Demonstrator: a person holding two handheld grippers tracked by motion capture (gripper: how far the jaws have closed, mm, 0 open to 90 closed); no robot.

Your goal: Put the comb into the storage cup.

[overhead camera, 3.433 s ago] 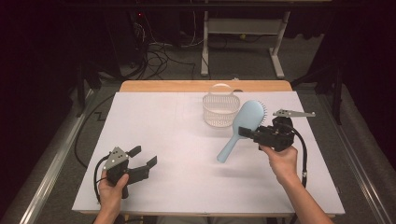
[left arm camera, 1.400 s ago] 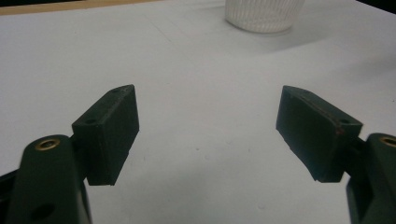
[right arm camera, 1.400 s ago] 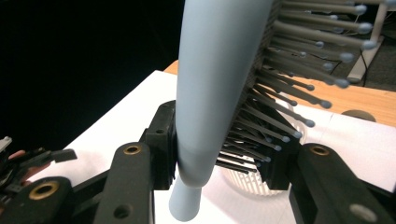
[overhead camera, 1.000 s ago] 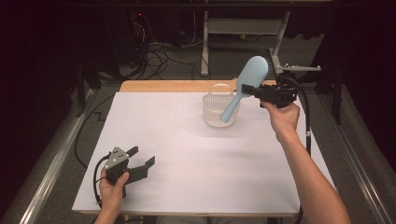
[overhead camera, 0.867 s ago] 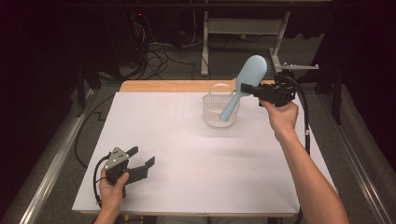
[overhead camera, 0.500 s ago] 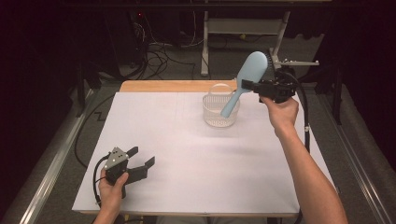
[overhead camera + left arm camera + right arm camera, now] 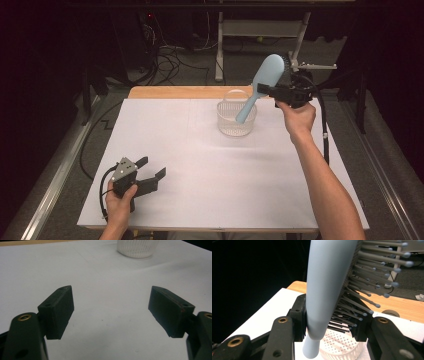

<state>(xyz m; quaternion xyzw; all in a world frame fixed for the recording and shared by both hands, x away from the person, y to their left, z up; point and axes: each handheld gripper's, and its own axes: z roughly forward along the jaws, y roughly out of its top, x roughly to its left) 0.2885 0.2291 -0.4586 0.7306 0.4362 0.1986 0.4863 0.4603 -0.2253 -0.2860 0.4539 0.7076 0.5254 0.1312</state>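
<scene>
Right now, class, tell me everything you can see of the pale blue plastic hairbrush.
The pale blue plastic hairbrush has a smooth oval back, a rounded handle and dark bristles with small ball tips. It tilts steeply, head up, handle end down inside the white perforated basket; whether it touches the basket cannot be told. The right gripper is shut on the lower part of its head, one pad on the back, the other among the bristles.

We take this for a lab: dark surroundings, tangled cables on the floor at upper left, a white-covered table, metal stand legs at top.
</scene>
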